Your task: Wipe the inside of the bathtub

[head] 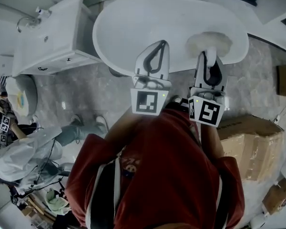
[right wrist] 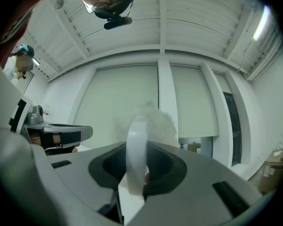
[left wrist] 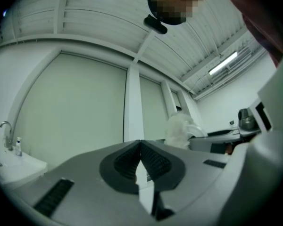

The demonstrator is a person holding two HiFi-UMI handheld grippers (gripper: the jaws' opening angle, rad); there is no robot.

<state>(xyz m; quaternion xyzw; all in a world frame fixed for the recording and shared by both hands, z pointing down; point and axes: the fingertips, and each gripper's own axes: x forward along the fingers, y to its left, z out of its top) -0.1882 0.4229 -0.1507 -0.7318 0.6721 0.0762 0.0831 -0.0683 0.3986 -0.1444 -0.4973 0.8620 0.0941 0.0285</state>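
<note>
The white oval bathtub point(head: 109, 46) lies ahead of me in the head view. Over its near rim my left gripper point(head: 158, 44) hangs shut, its jaws meeting at the tips with nothing between them point(left wrist: 140, 144). To its right, my right gripper point(head: 210, 52) is shut on the white handle point(right wrist: 137, 149) of a fluffy white duster point(head: 209, 41). The duster's head rests inside the tub near the right end. In the right gripper view the fluffy head point(right wrist: 155, 121) rises just past the jaws. It also shows in the left gripper view as a pale fluffy duster point(left wrist: 180, 128).
A white washbasin cabinet point(head: 47, 42) with a tap stands left of the tub. Cardboard boxes point(head: 250, 142) sit on the marble floor at the right. A person in white point(head: 19, 159) crouches at the lower left among cables. My red-sleeved arms fill the lower middle.
</note>
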